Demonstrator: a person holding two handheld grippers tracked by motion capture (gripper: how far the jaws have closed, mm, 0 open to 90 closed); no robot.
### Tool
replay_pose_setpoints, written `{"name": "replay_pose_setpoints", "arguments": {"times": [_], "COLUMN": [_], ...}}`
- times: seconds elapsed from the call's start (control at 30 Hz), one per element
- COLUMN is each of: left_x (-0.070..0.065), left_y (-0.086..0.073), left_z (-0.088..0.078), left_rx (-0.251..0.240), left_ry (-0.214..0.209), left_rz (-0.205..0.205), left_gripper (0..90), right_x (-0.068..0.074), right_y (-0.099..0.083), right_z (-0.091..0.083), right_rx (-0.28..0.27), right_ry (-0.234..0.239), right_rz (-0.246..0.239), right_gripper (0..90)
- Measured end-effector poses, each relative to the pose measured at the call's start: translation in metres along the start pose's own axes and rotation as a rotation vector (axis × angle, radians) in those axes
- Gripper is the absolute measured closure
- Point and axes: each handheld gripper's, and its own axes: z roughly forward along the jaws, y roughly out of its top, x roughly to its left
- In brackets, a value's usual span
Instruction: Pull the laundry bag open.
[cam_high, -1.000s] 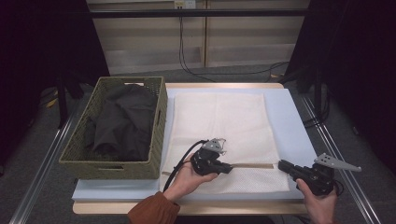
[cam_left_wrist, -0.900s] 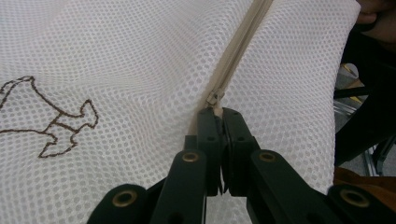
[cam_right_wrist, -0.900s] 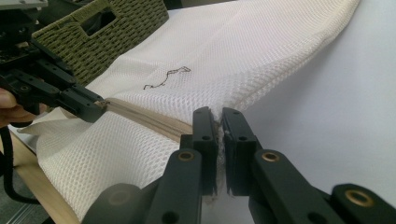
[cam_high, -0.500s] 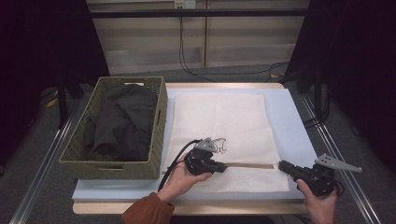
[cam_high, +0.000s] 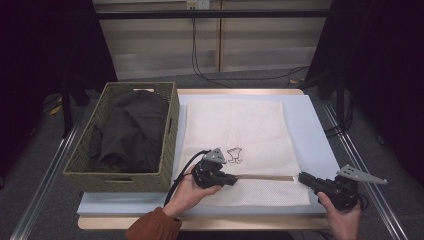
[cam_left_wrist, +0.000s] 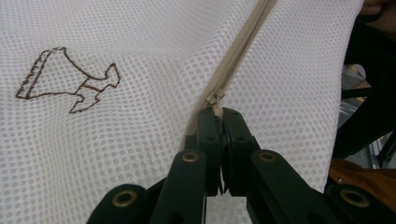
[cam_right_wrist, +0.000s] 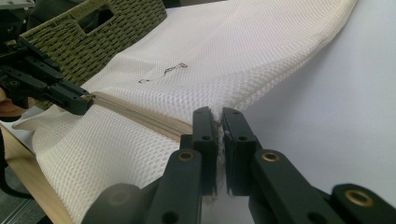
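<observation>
While the right gripper (cam_high: 306, 179) is pinching the mesh bag (cam_high: 235, 131) at lower right, the left gripper (cam_high: 234, 179) is clamping the zipper pull (cam_left_wrist: 214, 97), the zipper (cam_high: 265, 177) lying level between them.

White mesh laundry bag (cam_high: 235, 135), dotted weave; beige zipper (cam_left_wrist: 243, 42); brown stitched outline motif (cam_left_wrist: 70, 88). Olive woven basket (cam_high: 85, 165) holding dark cloth (cam_high: 130, 130). Black fingers (cam_left_wrist: 208, 135). Pale blue table (cam_high: 312, 125).

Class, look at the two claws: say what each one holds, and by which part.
Left claw is shut on the zipper pull of the white mesh bag. Right claw pinches the bag's edge at the zipper's other end.
</observation>
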Motion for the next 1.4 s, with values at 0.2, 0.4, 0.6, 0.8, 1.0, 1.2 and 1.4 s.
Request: {"name": "replay_pose_setpoints", "arguments": {"times": [0.2,0.4,0.6,0.8,1.0,1.2,1.4], "left_x": [0.001,0.003,0.005,0.005,0.006,0.004,0.004], "left_y": [-0.004,-0.008,-0.012,-0.016,-0.022,-0.022,-0.025], "left_z": [-0.006,-0.013,-0.019,-0.023,-0.026,-0.027,-0.03], "left_rx": [0.0,0.007,-0.004,0.004,0.001,0.006,0.017], "left_ry": [0.011,0.024,0.034,0.041,0.046,0.05,0.064], "left_rz": [-0.009,-0.011,-0.019,-0.02,-0.035,-0.025,-0.026], "left_gripper": [87.3,87.3,87.3,87.3,87.3,87.3,87.3], "right_x": [0.0,0.0,-0.001,-0.001,-0.001,0.0,-0.001], "right_y": [0.0,0.0,0.0,0.0,0.0,0.0,-0.001], "right_z": [0.0,-0.001,0.0,-0.001,-0.002,-0.002,-0.005], "right_rx": [-0.002,-0.001,-0.004,-0.004,-0.001,-0.006,-0.007], "right_ry": [0.0,0.001,-0.002,-0.002,-0.001,0.001,-0.008], "right_rz": [0.001,0.003,0.0,0.002,0.002,-0.004,-0.005], "right_gripper": [85.3,85.3,85.3,85.4,85.4,85.4,85.4]}}
